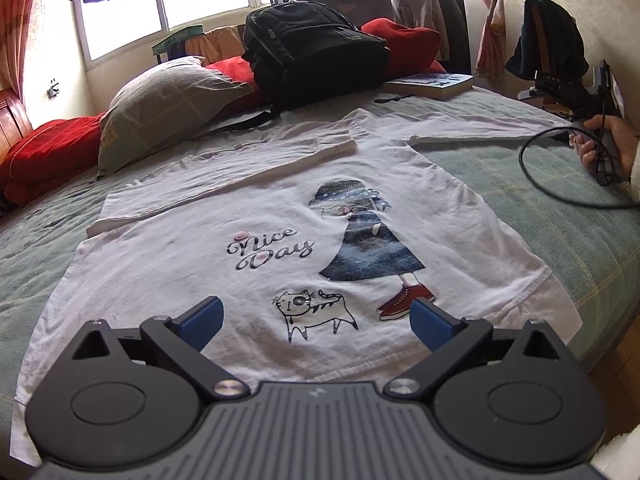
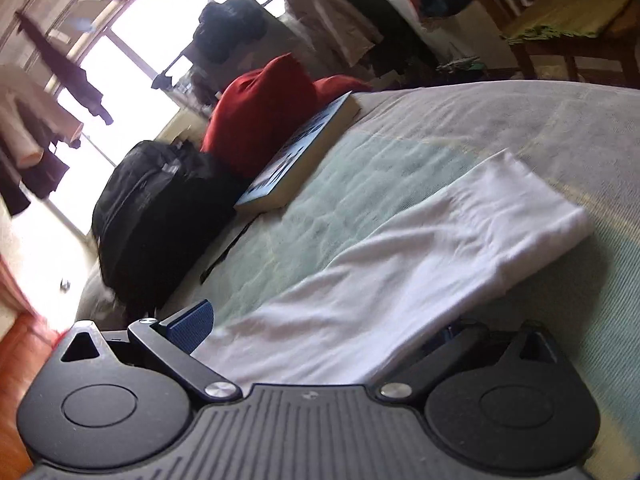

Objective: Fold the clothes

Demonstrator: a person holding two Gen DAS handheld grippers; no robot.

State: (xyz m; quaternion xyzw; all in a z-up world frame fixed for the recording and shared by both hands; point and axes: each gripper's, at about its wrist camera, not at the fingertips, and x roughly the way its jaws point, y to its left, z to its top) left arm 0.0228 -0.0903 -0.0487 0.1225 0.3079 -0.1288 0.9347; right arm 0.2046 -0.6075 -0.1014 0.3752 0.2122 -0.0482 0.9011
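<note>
On the green bedspread [image 1: 540, 208], white T-shirt [image 1: 200, 280], backpack [image 1: 316, 52].

Left wrist view sits low at the shirt's [image 1: 280, 240] near hem, level, facing far toward the windows across the whole bed [image 1: 560, 248]. Right wrist view sits at the bed's right, close over one sleeve [image 2: 400, 280], rolled hard sideways, also facing far. Both share the backpack [image 1: 316, 56] [image 2: 160, 216], book [image 1: 432, 82] [image 2: 296, 160] and sleeve [image 1: 480, 128].
</note>
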